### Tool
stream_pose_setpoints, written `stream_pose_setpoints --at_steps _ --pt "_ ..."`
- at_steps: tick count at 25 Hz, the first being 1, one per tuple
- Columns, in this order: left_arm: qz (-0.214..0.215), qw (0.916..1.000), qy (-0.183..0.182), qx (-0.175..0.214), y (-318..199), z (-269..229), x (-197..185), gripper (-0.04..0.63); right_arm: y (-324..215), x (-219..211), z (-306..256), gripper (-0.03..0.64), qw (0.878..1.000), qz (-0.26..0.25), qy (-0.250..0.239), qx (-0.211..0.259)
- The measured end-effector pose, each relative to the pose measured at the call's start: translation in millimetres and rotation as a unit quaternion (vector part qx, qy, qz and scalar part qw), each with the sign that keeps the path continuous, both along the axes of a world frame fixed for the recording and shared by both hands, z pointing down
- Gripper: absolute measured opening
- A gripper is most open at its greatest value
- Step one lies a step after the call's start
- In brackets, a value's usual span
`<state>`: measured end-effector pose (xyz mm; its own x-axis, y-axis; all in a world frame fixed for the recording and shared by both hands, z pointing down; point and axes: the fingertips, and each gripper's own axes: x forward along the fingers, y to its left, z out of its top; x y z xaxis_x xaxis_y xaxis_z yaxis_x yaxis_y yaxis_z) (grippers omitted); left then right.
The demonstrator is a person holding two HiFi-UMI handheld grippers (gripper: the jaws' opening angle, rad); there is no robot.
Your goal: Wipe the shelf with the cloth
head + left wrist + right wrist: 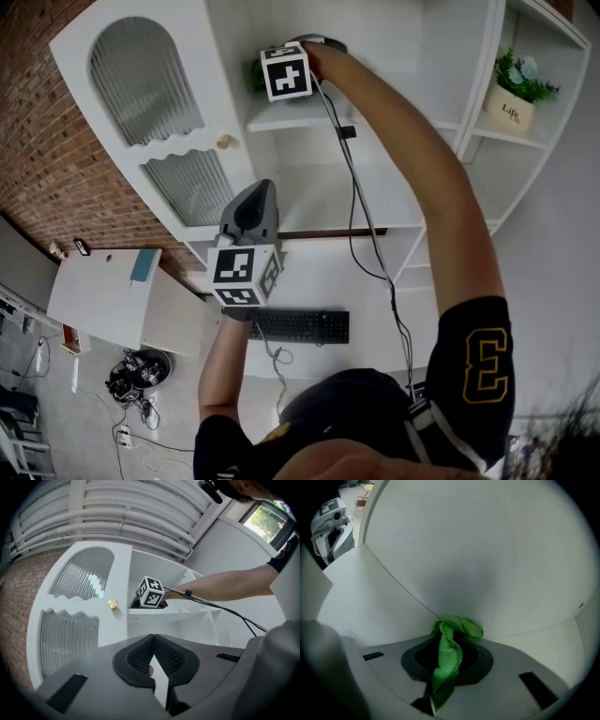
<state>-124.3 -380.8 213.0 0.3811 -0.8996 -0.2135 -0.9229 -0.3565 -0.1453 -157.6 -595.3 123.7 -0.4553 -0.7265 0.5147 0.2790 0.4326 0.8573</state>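
Observation:
My right gripper [285, 69] reaches up into the top compartment of the white shelf unit [298, 118], just above its board. In the right gripper view it [452, 638] is shut on a green cloth [449, 654], whose bunched end presses into the compartment's inner corner [440, 617]. A bit of green cloth [253, 75] shows beside the marker cube. My left gripper [254, 195] hangs lower, in front of the cabinet, away from the cloth. Its jaws [152, 644] are shut with nothing between them. From there the right gripper's cube [151, 592] shows on the shelf.
A glass-panelled cabinet door with a brass knob [223, 142] stands left of the compartment. A potted plant [514, 89] sits on a right-hand shelf. A black cable [361, 216] trails down along the right arm. A keyboard [300, 325] lies on the desk below.

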Motion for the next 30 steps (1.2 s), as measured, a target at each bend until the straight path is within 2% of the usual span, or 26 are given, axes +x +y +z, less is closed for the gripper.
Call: stream_pose_setpoints --at_steps 12,30 --pt "0.005 0.9999 -0.011 -0.002 -2.6 4.0 7.7 0.018 -0.7 0.9 0.7 0.044 1.0 -0.005 -0.018 0.001" --pt "0.019 0.9996 -0.022 0.0 -5.4 0.7 24.3 0.018 -0.8 17.3 0.5 0.044 1.0 0.007 -0.018 -0.003"
